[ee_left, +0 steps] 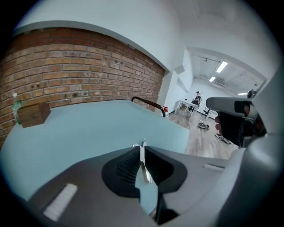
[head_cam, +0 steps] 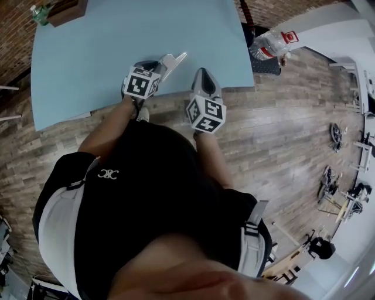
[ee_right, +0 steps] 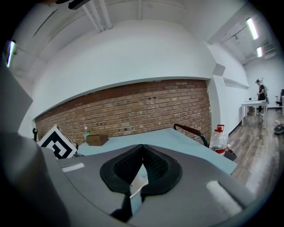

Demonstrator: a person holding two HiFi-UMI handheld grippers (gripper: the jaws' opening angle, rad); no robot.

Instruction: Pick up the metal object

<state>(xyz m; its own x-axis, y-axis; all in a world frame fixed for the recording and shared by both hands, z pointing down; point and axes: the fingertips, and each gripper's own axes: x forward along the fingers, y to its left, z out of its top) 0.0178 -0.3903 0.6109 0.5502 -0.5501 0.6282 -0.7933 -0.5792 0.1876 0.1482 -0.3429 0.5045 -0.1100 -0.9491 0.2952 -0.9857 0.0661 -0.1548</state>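
Metal object [ee_left: 143,164] is pinched edge-on by the left gripper [ee_left: 142,150] fingers, right gripper [ee_right: 142,150] fingers pressed together; it could be twisted loose.

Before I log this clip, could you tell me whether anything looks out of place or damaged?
Nothing stands out. The left gripper is shut on the metal piece, the right gripper is shut and empty, and the table shows no spill.

Light-blue tabletop [head_cam: 117,58] w/ brown wooden box [head_cam: 67,10] & small bottle [head_cam: 39,14] side by side at far-left corner.
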